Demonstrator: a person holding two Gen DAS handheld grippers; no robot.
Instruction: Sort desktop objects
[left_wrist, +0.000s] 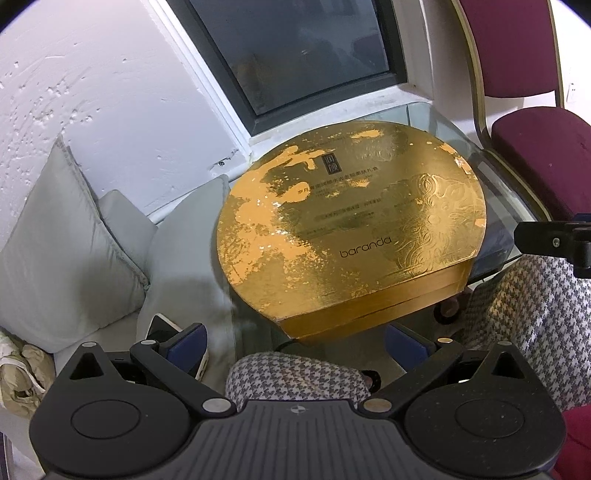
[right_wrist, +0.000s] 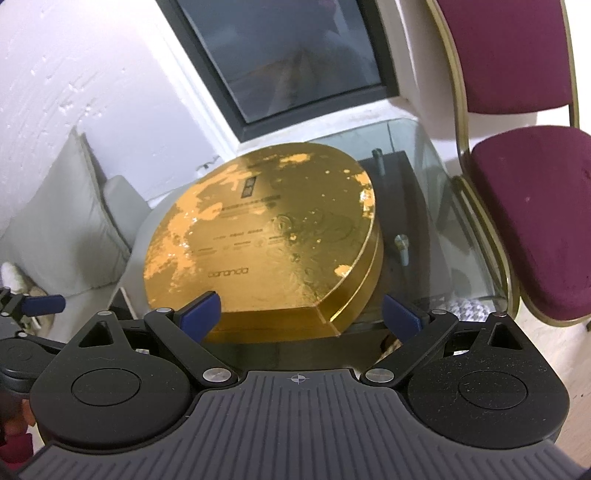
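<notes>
Both hand-held grippers, left (left_wrist: 295, 341) and right (right_wrist: 301, 314), hover wide open, empty, near gold box (left_wrist: 351, 229).

The left gripper (left_wrist: 295, 341) and the right gripper (right_wrist: 301, 314) are both wide open, side by side, holding nothing.

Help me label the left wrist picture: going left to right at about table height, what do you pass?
Grey cushion → gold box → glass table, its bare right part → red chair. The right gripper's tip juts in at the right edge.
</notes>
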